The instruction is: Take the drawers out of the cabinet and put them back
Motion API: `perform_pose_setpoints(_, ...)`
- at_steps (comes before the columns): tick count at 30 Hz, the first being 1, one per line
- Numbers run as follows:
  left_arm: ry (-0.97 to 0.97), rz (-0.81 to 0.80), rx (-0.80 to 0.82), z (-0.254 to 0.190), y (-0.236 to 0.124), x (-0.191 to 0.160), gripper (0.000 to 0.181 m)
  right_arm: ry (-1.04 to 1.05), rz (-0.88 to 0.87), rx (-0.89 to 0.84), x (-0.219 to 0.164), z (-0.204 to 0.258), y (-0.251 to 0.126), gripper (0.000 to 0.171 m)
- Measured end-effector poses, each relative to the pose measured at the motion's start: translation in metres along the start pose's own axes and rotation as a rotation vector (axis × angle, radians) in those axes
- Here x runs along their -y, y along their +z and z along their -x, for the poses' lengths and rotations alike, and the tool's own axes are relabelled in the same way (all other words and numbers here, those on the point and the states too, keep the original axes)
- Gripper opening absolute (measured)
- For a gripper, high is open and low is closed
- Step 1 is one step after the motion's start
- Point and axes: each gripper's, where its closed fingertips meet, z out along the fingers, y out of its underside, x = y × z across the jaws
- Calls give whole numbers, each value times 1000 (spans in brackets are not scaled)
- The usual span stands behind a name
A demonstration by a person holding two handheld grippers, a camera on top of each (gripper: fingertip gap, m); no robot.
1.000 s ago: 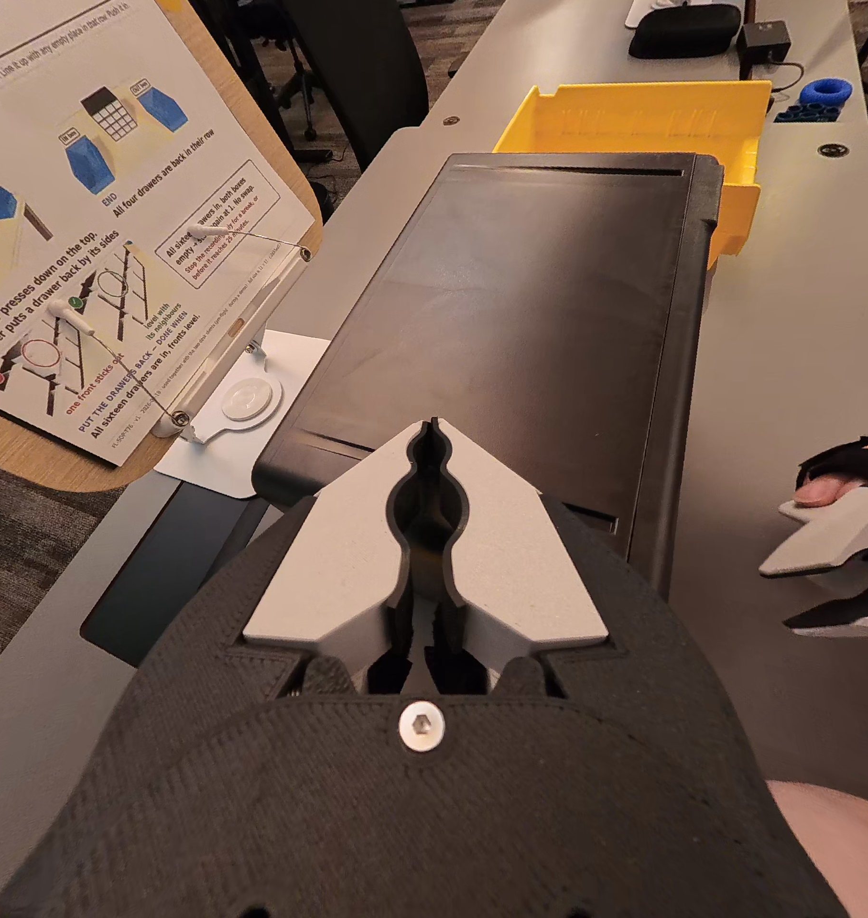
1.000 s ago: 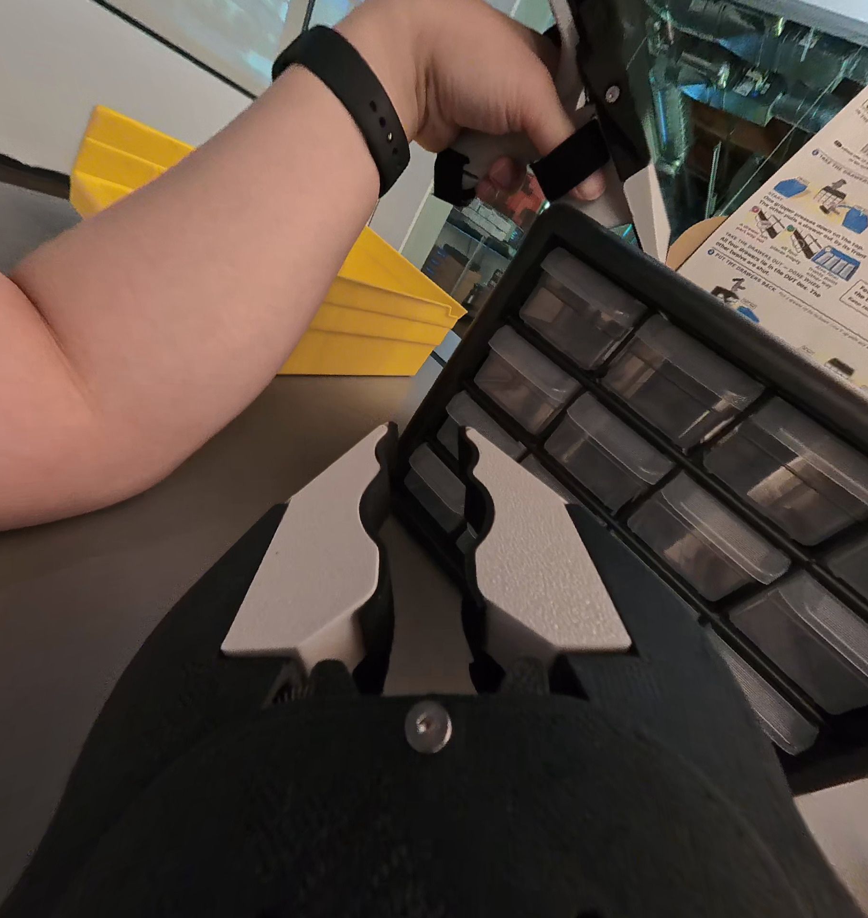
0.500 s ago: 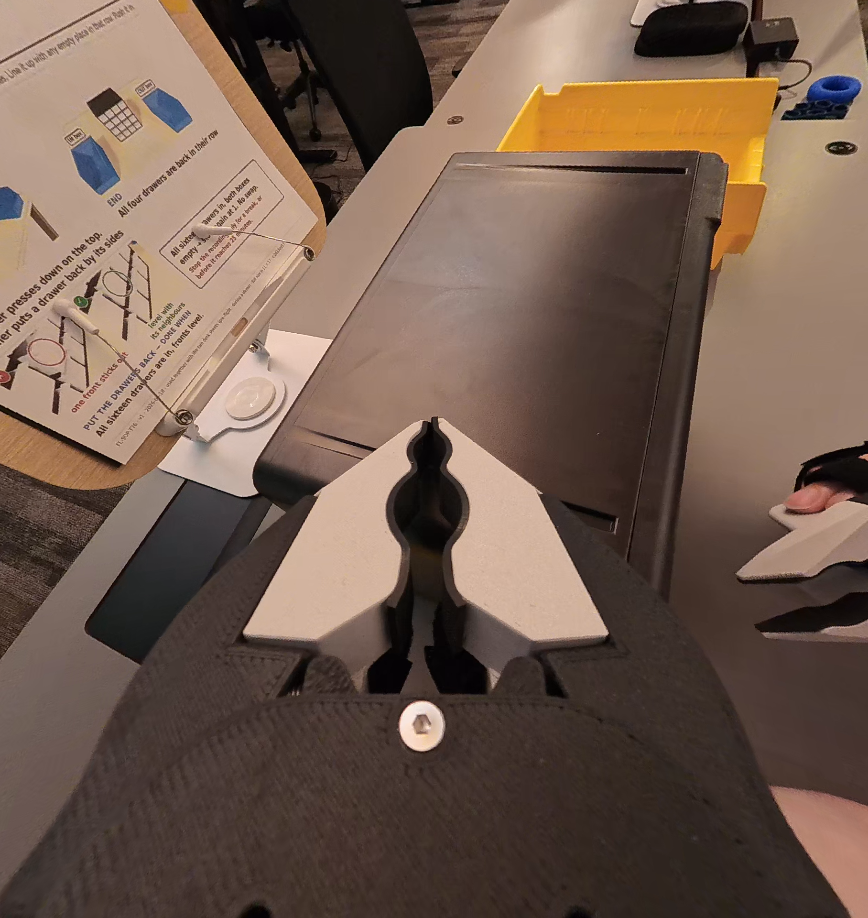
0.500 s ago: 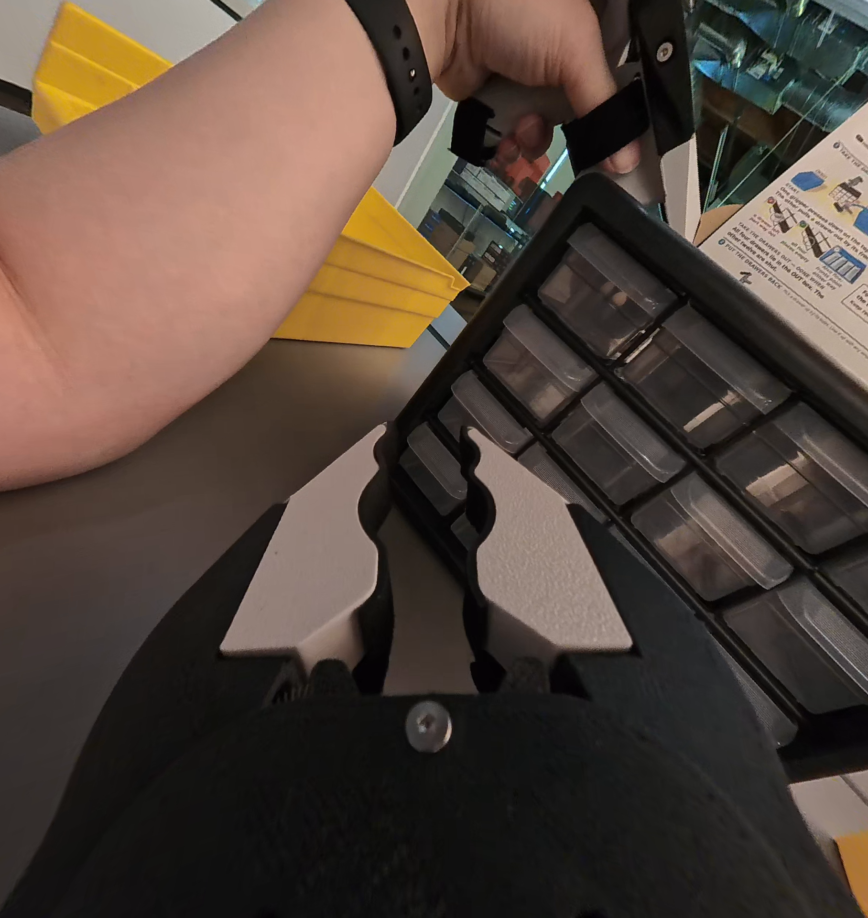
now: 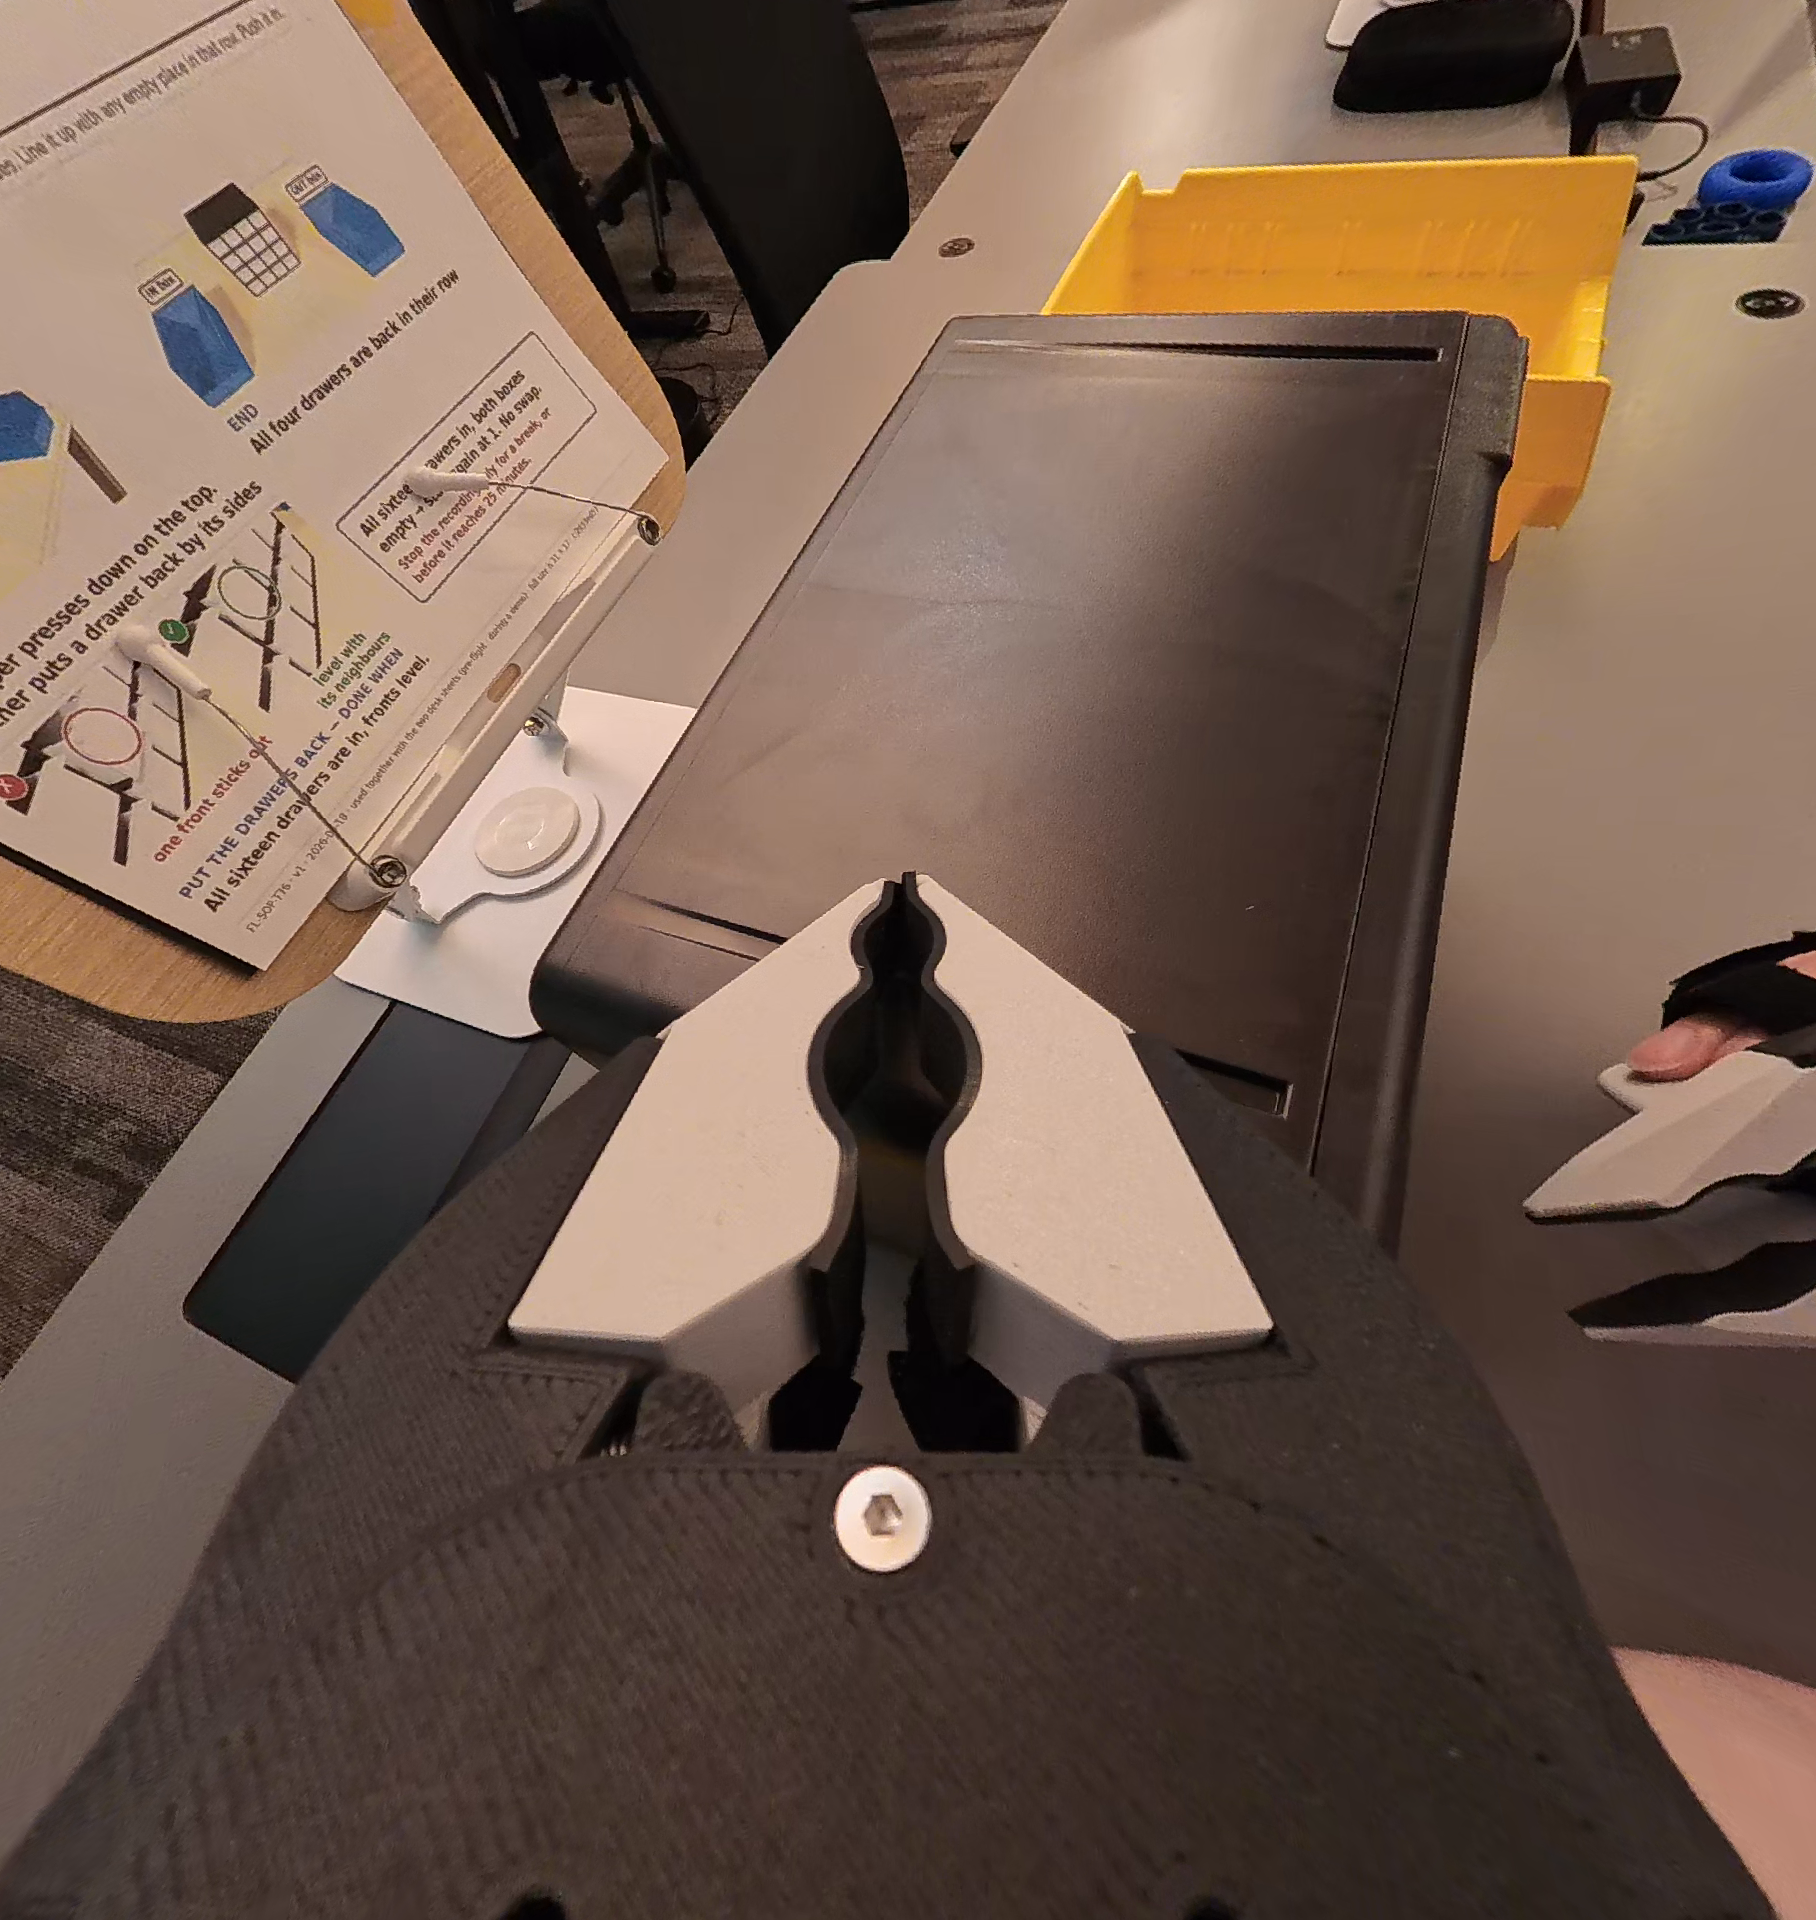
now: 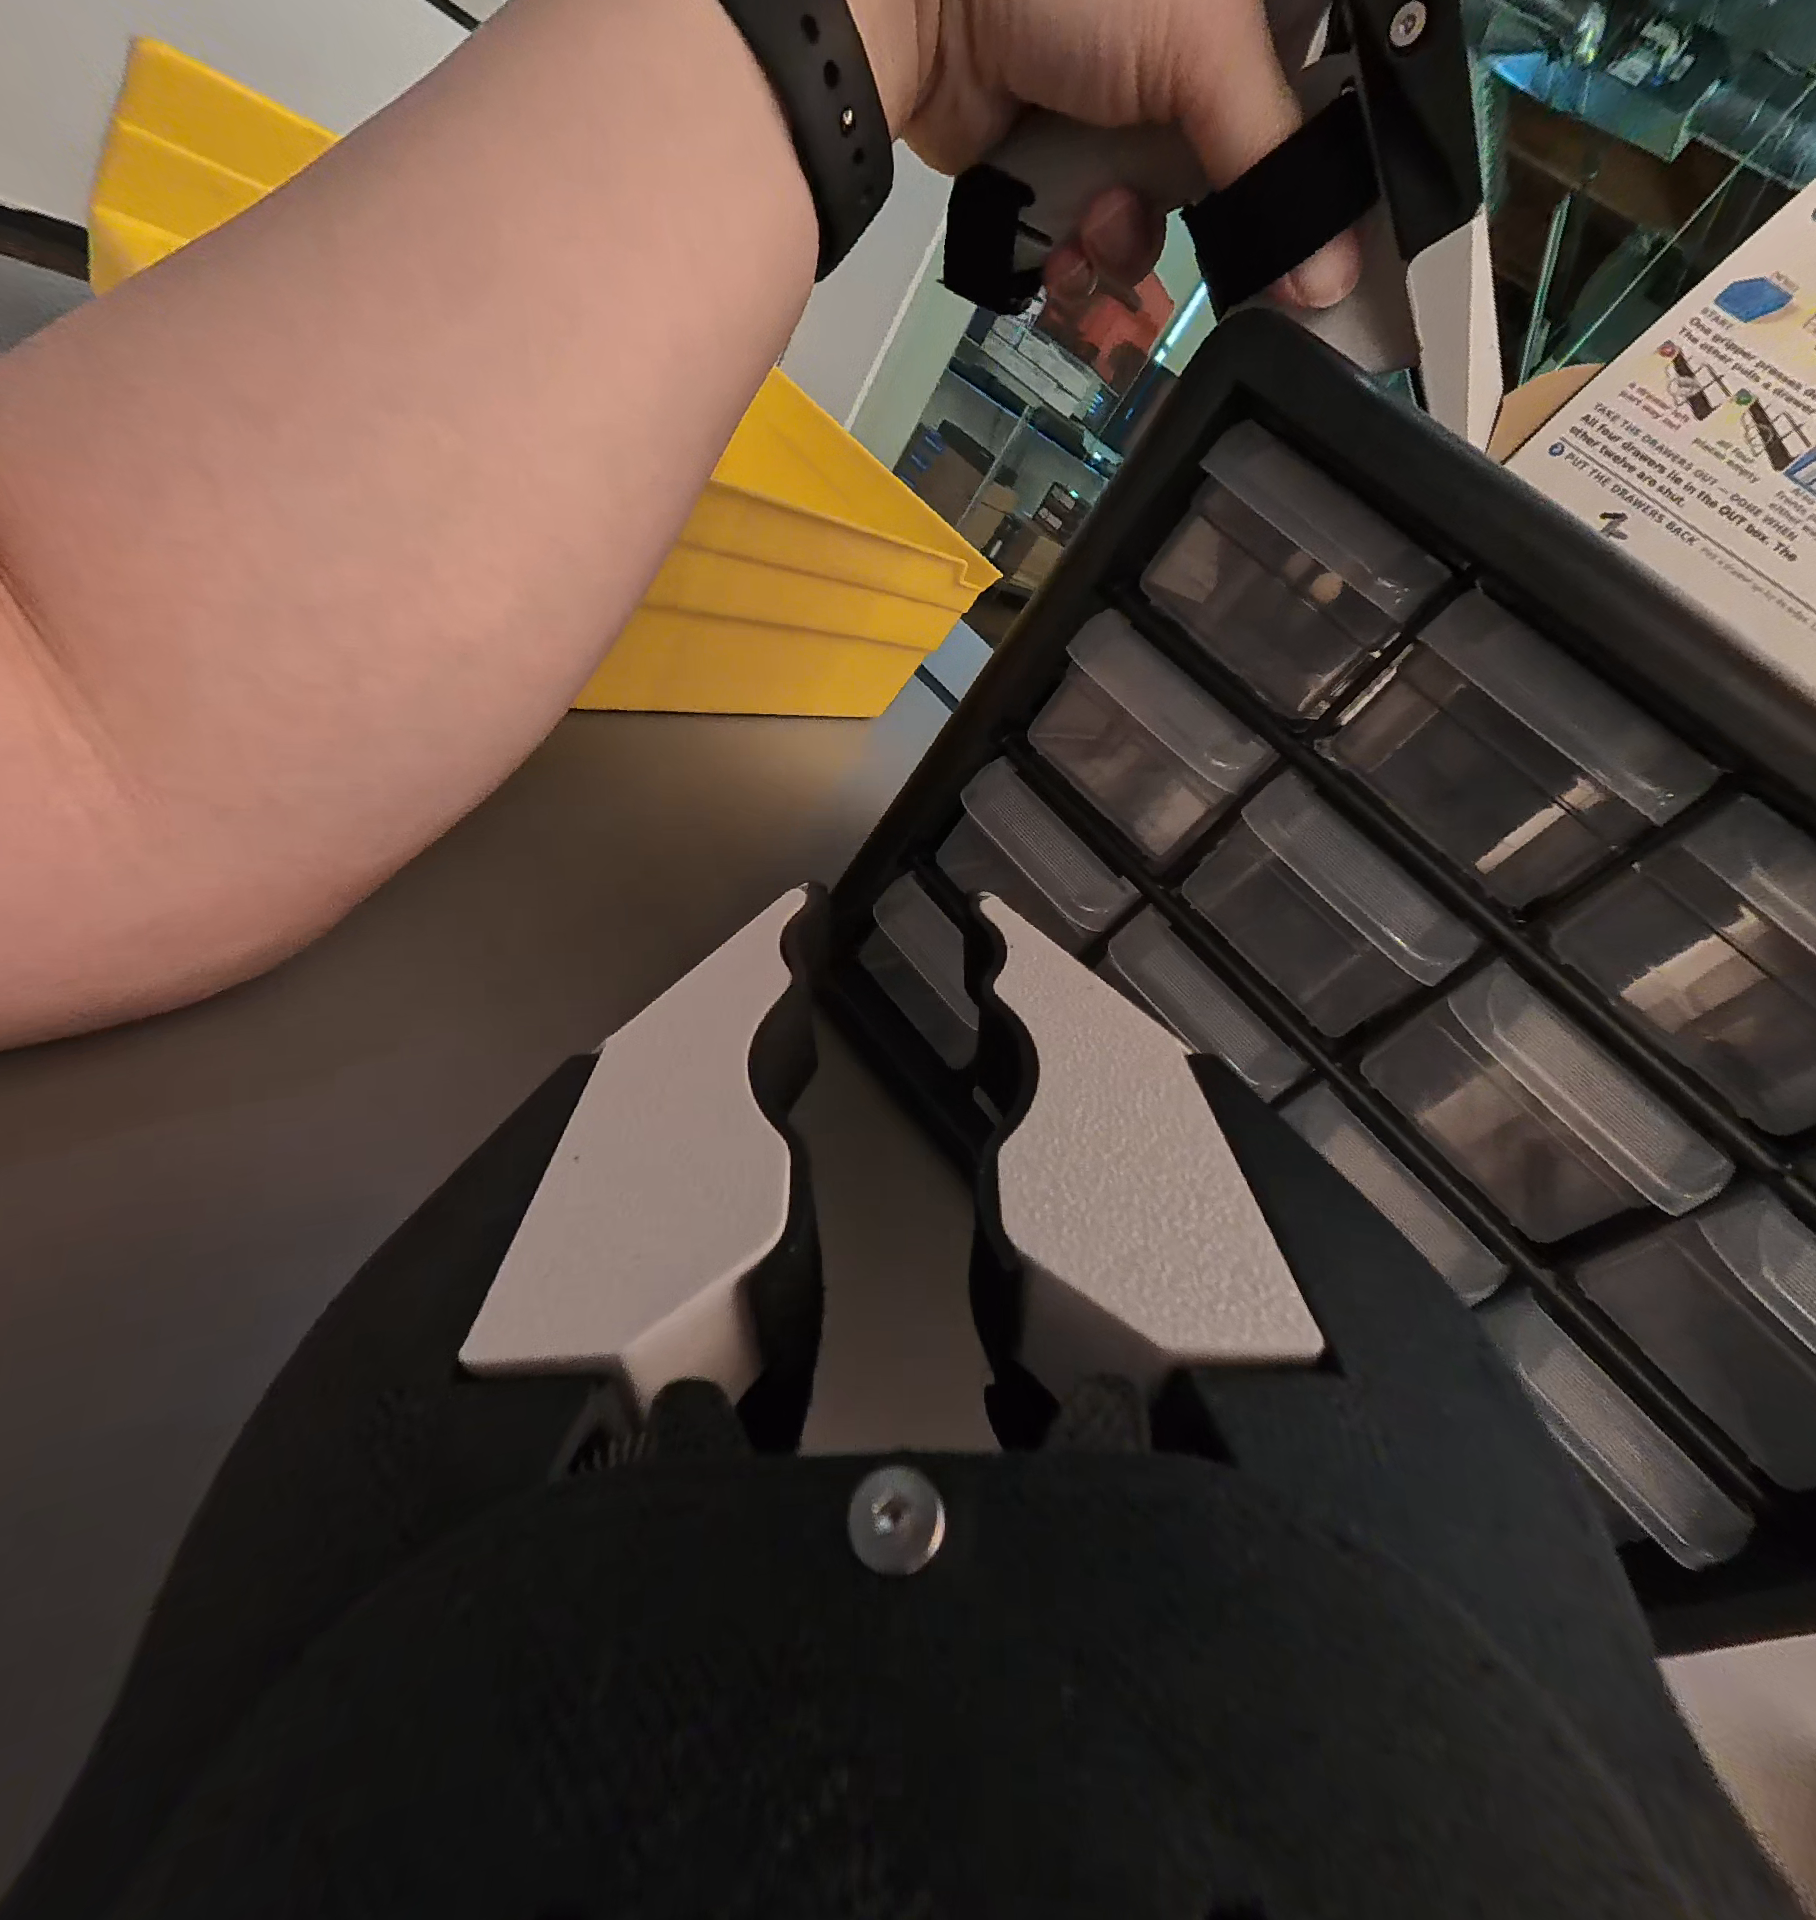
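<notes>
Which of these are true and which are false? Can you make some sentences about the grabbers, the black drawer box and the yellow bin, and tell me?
1. The left gripper is shut, over the top of the black cabinet. True.
2. The right gripper is squeezing a drawer. False: its jaws are open at the cabinet's bottom corner and hold nothing.
3. The clear drawers seen in the right wrist view sit in their slots. True.
4. The yellow bin is full of drawers. False: what shows of its inside looks empty.
5. An instruction sheet stands beside the cabinet. True.
</notes>
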Motion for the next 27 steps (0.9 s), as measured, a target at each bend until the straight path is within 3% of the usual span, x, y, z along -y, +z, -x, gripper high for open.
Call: perform_pose_setpoints(27,-9,-3,-1,0,0,0,0,39,-10,17,1,-1,-2,25)
